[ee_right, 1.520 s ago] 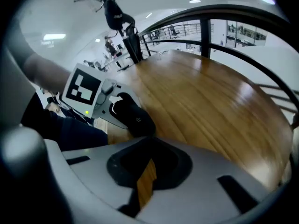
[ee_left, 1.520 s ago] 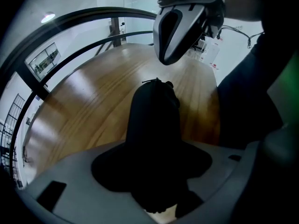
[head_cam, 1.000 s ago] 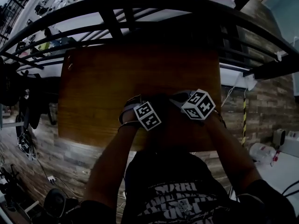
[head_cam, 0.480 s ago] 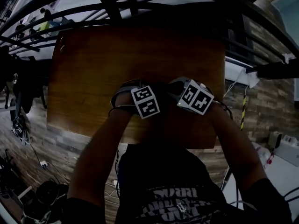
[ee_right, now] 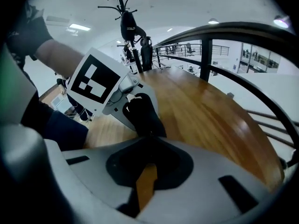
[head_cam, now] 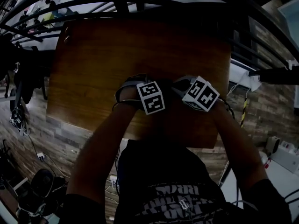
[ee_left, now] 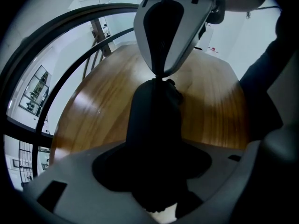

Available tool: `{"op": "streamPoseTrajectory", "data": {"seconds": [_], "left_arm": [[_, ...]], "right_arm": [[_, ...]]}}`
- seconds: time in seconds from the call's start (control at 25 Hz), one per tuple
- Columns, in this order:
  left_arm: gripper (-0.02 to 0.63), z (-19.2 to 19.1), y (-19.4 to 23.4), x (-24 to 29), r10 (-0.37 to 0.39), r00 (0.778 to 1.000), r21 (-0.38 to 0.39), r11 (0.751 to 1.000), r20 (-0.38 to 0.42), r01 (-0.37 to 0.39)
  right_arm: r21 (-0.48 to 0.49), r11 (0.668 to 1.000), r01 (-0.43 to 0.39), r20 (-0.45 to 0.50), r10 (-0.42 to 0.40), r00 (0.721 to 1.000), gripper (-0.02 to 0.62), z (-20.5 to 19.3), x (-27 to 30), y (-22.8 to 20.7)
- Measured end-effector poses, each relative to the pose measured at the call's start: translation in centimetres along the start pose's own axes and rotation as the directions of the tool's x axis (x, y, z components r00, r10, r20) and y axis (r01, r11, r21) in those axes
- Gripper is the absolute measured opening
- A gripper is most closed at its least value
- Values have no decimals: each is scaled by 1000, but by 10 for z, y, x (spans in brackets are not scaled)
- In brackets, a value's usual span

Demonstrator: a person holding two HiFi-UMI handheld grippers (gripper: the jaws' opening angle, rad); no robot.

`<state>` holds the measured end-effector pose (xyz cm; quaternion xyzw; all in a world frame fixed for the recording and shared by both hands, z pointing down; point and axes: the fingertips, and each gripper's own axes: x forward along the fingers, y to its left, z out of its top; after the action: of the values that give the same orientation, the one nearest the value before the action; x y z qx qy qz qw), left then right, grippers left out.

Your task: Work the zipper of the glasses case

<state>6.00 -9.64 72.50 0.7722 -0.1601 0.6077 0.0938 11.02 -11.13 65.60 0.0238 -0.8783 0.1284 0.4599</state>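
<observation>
In the head view (dark throughout) only the marker cubes of the left gripper [head_cam: 149,97] and the right gripper [head_cam: 200,93] are made out. They are held side by side over the front middle of the bench [head_cam: 117,55]. The glasses case [ee_left: 154,120] is shown by the gripper views alone. It is clamped lengthwise in the left jaws above the bench. Its far end is pinched by the right jaws, which have just been closing. Both forearms are stretched forward, with the grippers pointed steeply down.
</observation>
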Motion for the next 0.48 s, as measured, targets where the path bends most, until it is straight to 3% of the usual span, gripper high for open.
{"op": "streamPoseTrajectory", "data": {"seconds": [0.16, 0.36, 0.48], "left_arm": [[255, 1, -1, -1, 17, 1000, 16, 1000, -2, -17], [255, 0, -3, 0, 25, 1000, 16, 1000, -1, -25], [253, 0, -3, 0, 29, 1000, 23, 999, -5, -29]], "right_arm": [[-35, 999, 38, -26, -39, 999, 3, -6, -1, 0], [-242, 965, 106, -88, -130, 988, 0, -12, -2, 1], [-284, 948, 146, -90, -178, 980, 0, -26, 0, -5]]}}
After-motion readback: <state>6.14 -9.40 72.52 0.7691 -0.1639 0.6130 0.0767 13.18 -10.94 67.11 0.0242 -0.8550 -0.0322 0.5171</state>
